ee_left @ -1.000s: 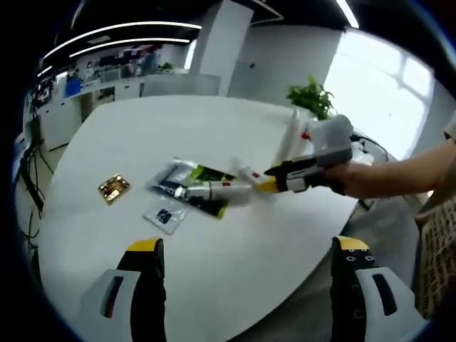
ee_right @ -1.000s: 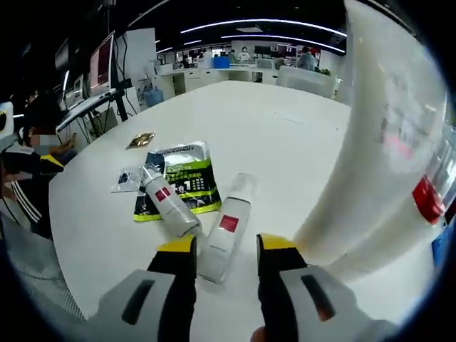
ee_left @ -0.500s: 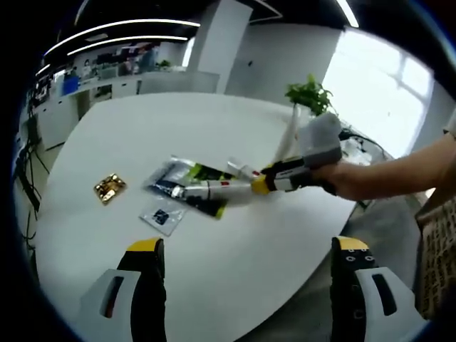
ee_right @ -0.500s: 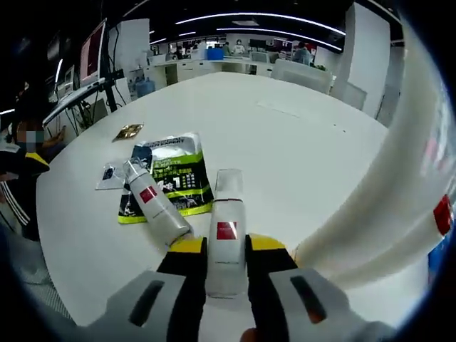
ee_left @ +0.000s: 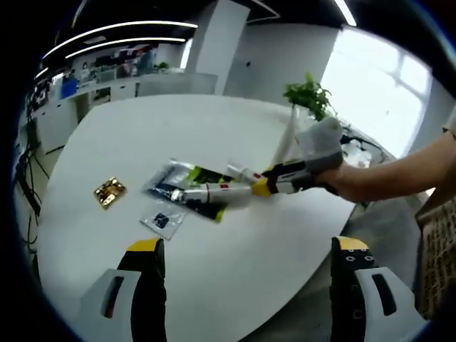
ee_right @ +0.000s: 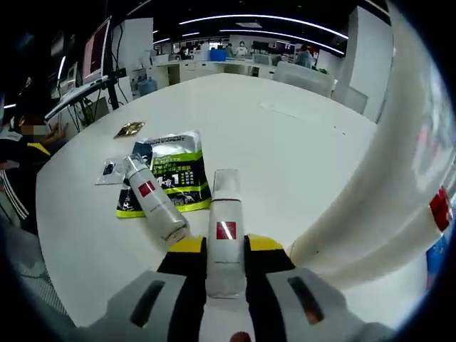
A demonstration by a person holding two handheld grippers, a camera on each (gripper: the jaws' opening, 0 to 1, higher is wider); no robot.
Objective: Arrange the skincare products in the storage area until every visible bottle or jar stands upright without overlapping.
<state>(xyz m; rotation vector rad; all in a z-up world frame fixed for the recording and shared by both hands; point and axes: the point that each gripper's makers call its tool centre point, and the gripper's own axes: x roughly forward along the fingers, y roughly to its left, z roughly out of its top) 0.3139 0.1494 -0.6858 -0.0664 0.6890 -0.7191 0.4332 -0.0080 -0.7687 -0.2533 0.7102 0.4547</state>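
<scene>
In the right gripper view the right gripper (ee_right: 225, 249) has its yellow-tipped jaws closed on a white tube with a red label (ee_right: 226, 226), which lies on the white table (ee_right: 285, 135) pointing away from the camera; just to its left a second white tube with a red label (ee_right: 152, 199) lies on its side, its top end resting on a green-and-black pouch (ee_right: 171, 174); beside the pouch lie a small clear sachet (ee_right: 110, 171) and, further off, a gold foil packet (ee_right: 129, 129); a large white bottle with a red mark (ee_right: 388, 185) looms close at the right, blurred. In the left gripper view the left gripper (ee_left: 246, 249) hangs above the table edge, jaws wide apart and empty; the right gripper reaches in from the right, held by a person's hand (ee_left: 342, 182); a potted plant (ee_left: 310, 96) stands at the far side.
</scene>
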